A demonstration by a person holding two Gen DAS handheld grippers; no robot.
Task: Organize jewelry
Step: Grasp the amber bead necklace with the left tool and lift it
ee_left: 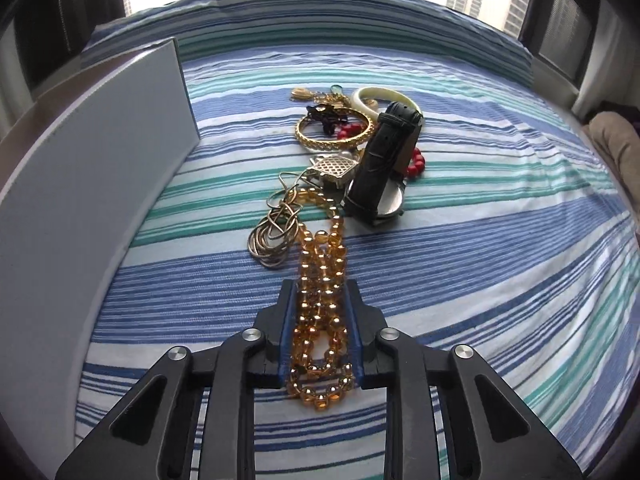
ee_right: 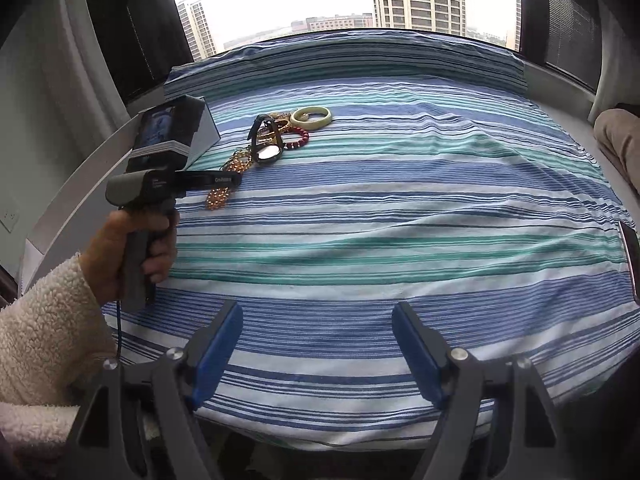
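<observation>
An amber bead necklace (ee_left: 320, 248) trails from the jewelry pile toward me on the striped bedcover (ee_left: 480, 240). My left gripper (ee_left: 323, 286) is shut on its near strands, with beads packed between the blue pads. Behind it lie a thin gold chain (ee_left: 276, 236), a gold mesh pendant (ee_left: 334, 168), a black-strap watch (ee_left: 384, 160), a gold bangle (ee_left: 332, 136), red beads (ee_left: 416, 162) and a cream bangle (ee_left: 380, 98). In the right wrist view a hand (ee_right: 136, 236) holds the left gripper (ee_right: 234, 180) over the necklace (ee_right: 218, 198). My right gripper (ee_right: 317, 312) is open above bare cover.
A white box wall (ee_left: 100, 184) rises along the left of the pile. A fleece sleeve (ee_right: 44, 320) fills the lower left. A dark flat object (ee_right: 632, 256) lies at the bed's right edge, with a beige cushion (ee_right: 618, 136) beyond. Windows stand behind the bed.
</observation>
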